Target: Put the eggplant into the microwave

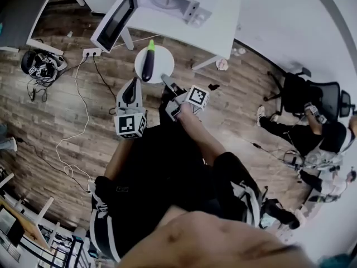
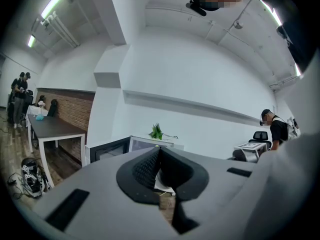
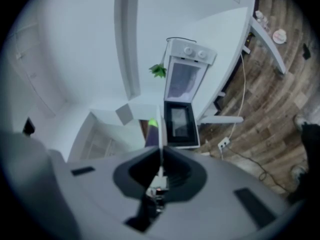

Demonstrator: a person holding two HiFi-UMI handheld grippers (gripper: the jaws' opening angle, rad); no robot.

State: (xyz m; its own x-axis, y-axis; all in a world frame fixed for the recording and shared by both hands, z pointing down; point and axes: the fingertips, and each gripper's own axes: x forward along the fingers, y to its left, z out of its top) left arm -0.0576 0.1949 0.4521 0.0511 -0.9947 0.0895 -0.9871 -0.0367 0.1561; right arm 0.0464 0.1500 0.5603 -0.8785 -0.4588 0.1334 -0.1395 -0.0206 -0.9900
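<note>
Eggplant, elongated, glossy dark purple with a green stem, lies near the left edge of a round white plate. Right gripper pinches the plate's rim. Left gripper: jaws pressed together, empty. White microwave, door open.

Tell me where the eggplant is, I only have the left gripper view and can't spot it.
Observer: The eggplant lies on a round white plate, stem end toward the microwave.
Operator: Is anything holding that plate?
Observer: Yes, the right gripper is shut on the plate's rim, on the side nearest the person.
Operator: Is it inside the microwave?
Observer: No. In the head view the plate is outside the microwave, below its open front.
</note>
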